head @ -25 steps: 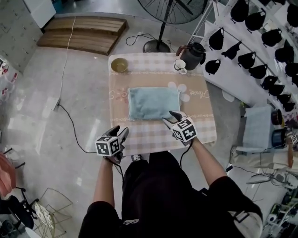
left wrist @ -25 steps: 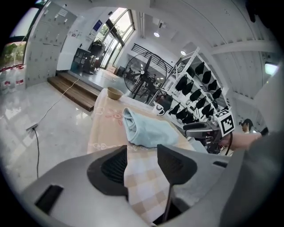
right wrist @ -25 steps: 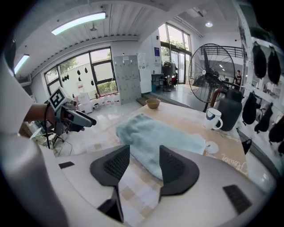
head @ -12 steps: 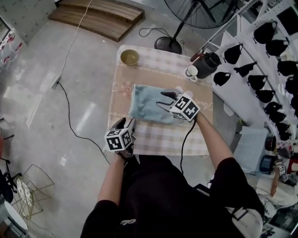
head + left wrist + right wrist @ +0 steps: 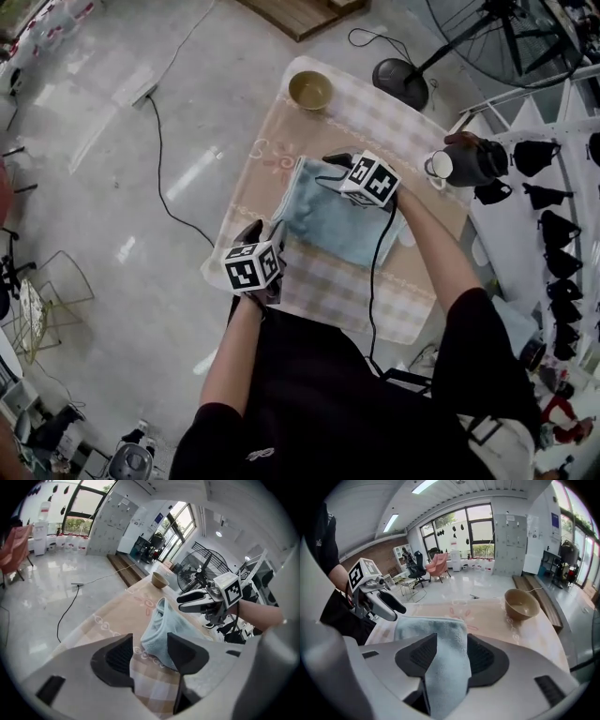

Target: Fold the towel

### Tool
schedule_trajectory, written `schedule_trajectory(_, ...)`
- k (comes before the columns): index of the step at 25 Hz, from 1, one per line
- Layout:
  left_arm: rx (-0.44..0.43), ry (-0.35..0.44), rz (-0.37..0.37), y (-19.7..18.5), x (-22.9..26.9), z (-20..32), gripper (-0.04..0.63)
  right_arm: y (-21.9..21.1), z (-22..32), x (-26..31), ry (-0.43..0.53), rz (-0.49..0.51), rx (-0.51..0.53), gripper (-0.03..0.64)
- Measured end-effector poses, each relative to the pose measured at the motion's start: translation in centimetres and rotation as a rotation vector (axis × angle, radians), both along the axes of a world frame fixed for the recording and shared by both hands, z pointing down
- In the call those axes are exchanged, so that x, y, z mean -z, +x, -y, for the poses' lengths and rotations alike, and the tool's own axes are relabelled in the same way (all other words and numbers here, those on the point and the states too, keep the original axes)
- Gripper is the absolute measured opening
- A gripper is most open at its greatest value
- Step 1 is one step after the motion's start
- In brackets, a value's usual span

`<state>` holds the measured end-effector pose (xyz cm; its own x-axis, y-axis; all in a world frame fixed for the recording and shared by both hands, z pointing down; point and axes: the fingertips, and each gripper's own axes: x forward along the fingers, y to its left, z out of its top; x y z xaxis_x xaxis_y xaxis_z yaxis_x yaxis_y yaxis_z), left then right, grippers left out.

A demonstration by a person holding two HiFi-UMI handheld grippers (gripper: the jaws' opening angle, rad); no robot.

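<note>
A light blue towel lies flat on the checked table. My right gripper is over the towel's far left corner, pointing down. It stands open, with the towel's edge running up between its jaws. My left gripper is at the near left corner. Its jaws have just been opening, and the towel's corner shows in the gap between them, apart from the pads.
A tan bowl sits at the table's far left corner. A dark kettle and a white mug stand at the far right. A fan base and a rack of black items are beyond the table.
My right gripper has swept from the towel's near right corner across to its far left corner. The left gripper has come forward to the near left corner. The towel has stayed flat.
</note>
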<state>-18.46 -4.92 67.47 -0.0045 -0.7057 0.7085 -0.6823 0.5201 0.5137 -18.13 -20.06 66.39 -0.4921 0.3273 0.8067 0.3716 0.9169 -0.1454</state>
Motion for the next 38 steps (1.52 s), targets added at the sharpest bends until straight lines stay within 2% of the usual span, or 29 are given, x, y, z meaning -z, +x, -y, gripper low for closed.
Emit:
schedule_trajectory(13, 0.103, -0.098, -0.016, -0.1, -3.3, 0.2, 0.212, -3.2, -0.2, -5.3, -0.063, -0.147, 0.194, 0.189)
schedule_trajectory(20, 0.092, -0.150, -0.030, 0.3, -4.6, 0.2, 0.210, -3.4, -0.9, -6.4, -0.069, -0.202, 0.249, 0.186)
schedule_trajectory(23, 0.099, -0.168, -0.027, 0.1, -4.8, 0.0, 0.186, -3.5, -0.8, -6.4, -0.089, -0.217, 0.247, 0.175)
schedule_trajectory(24, 0.095, -0.164, -0.027, 0.0, -4.8, 0.0, 0.162, -3.5, -0.9, -6.4, -0.098, -0.224, 0.248, 0.166)
schedule_trajectory(25, 0.087, -0.156, -0.026, -0.1, -4.8, 0.1, 0.078, -3.4, -1.1, -6.3, -0.110, -0.233, 0.253, 0.146)
schedule_trajectory(26, 0.078, -0.148, -0.020, -0.4, -4.7, 0.2, 0.060, -3.3, -1.4, -6.3, -0.121, -0.241, 0.264, 0.082)
schedule_trajectory(27, 0.065, -0.145, -0.011, -0.6, -4.7, 0.3, 0.046, -3.2, -1.7, -6.2, -0.123, -0.244, 0.278, 0.071)
schedule_trajectory(31, 0.031, -0.146, 0.020, -2.7, -4.4, 0.5, 0.043, -3.6, -2.0, -6.0, -0.096, -0.228, 0.301, 0.046)
schedule_trajectory(36, 0.027, -0.121, 0.111, -7.3, -2.1, 1.1, 0.043, -6.7, -0.4, -4.4, -0.086, -0.107, 0.175, 0.040)
schedule_trajectory(38, 0.004, -0.113, 0.175, -8.7, -0.8, 1.3, 0.041, -7.8, 0.0, -3.1, -0.086, -0.037, 0.147, 0.040)
